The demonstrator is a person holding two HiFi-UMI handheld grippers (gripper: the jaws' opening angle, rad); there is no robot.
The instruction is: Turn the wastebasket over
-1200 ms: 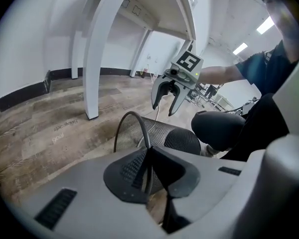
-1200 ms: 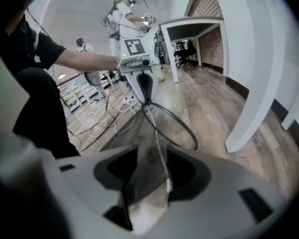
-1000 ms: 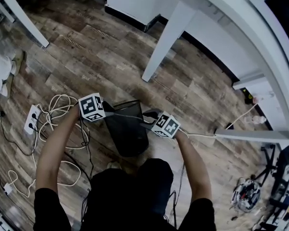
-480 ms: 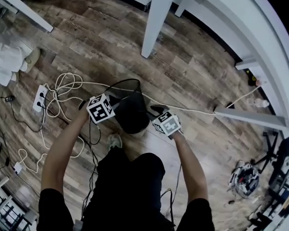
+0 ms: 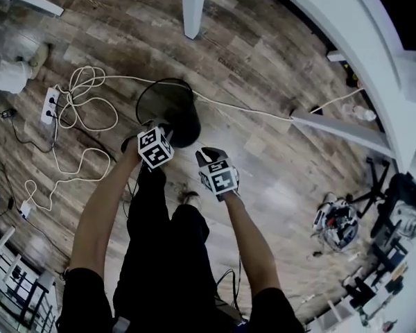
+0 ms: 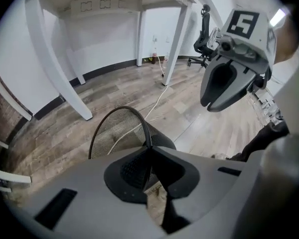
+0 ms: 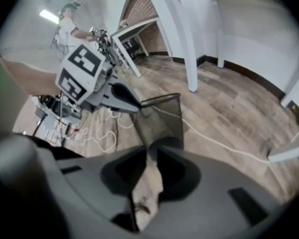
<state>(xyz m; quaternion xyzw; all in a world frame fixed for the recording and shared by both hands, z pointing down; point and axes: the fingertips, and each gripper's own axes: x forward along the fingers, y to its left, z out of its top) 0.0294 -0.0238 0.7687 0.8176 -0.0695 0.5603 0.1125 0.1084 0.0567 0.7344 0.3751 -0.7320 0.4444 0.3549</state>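
Observation:
The wastebasket (image 5: 168, 108) is black wire mesh and hangs tilted above the wood floor, its round rim turned up and to the left. My left gripper (image 5: 159, 129) is shut on its mesh wall. In the left gripper view the rim wire (image 6: 139, 121) runs straight into the pinched jaws of the left gripper (image 6: 148, 146). My right gripper (image 5: 209, 154) is off the basket, a little to its lower right. Its jaws are closing and nearly together, with only floor showing between them in the right gripper view (image 7: 150, 152). The basket (image 7: 163, 114) lies beyond them.
A white table leg (image 5: 193, 5) stands behind the basket. A white cable (image 5: 249, 111) crosses the floor beneath it. A power strip (image 5: 49, 105) and coiled cords (image 5: 90, 113) lie to the left, a heap of gear (image 5: 336, 224) to the right, my shoe (image 5: 187, 198) below.
Both grippers were at the basket's sides. The right one has let go, pulled back and narrowed its jaws. The left one has lifted the basket and swung it forward and left.

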